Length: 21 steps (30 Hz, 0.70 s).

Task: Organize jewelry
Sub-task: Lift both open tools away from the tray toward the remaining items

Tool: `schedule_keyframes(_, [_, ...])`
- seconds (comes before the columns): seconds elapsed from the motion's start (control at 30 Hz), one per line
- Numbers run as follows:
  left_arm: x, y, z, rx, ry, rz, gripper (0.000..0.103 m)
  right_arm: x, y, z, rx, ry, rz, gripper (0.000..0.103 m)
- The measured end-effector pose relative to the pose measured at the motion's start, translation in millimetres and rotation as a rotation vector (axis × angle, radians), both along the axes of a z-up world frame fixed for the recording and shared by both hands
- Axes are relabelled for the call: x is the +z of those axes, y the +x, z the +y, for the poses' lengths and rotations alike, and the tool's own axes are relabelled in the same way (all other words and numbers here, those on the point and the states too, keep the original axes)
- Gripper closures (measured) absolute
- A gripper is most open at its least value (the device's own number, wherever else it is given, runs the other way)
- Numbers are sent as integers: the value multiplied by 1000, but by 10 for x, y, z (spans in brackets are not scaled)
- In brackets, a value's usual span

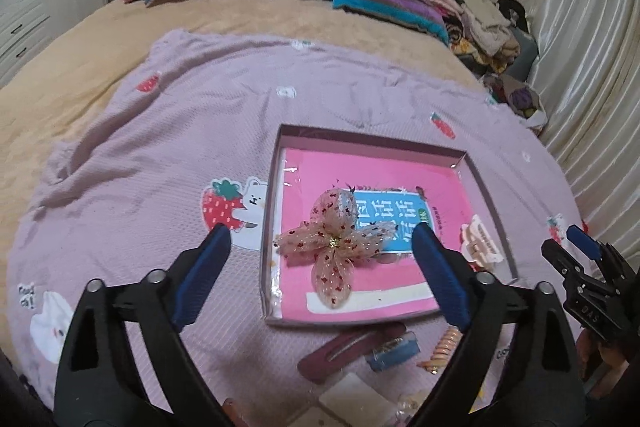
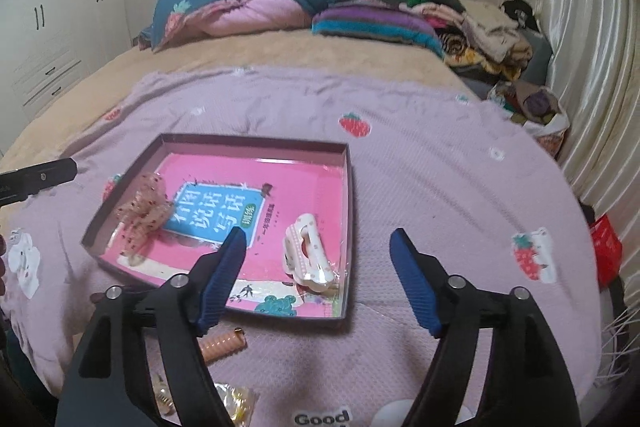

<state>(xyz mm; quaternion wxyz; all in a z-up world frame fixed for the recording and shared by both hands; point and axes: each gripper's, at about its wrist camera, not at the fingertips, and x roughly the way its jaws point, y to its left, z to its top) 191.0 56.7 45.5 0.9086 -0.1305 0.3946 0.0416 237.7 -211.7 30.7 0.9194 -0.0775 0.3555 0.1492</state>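
1. The left gripper (image 1: 320, 251) is seen with its jaws spread wide and nothing clamped; a pink mesh bow (image 1: 334, 245) lies in the gap below them, untouched.
2. The right gripper (image 2: 318, 263) is likewise held apart and empty above the shallow tray (image 2: 350, 187).
3. The bow and a cream claw clip (image 2: 306, 255) are found inside the tray, well apart, on a pink book (image 2: 312, 195) under glossy film.
4. The tray is set on a lilac strawberry-print blanket (image 2: 420, 163).
5. Outside the tray's near wall, a dark red snap clip (image 1: 344, 351), a blue clip (image 1: 394, 349) and a coiled orange hair tie (image 1: 442, 349) are partly hidden by the fingers.
6. Items at the lower edge are cut off and cannot be identified.
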Motion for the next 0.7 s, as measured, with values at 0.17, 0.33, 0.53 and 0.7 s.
schedule_keyframes(0.17, [168, -194, 11, 8, 0, -35, 11, 203, -228, -49, 2, 8, -48, 23])
schedule_keyframes(0.33, [258, -365, -10, 10, 1, -58, 11, 330, -426, -92, 4, 16, -79, 19])
schedule_keyframes(0.53, [262, -531, -51, 0, -1, -61, 11, 381, -635, -131, 6, 18, -100, 19])
schedule_keyframes(0.7, [213, -654, -99, -5, -4, -59, 11, 357, -763, -155, 8, 13, -107, 19])
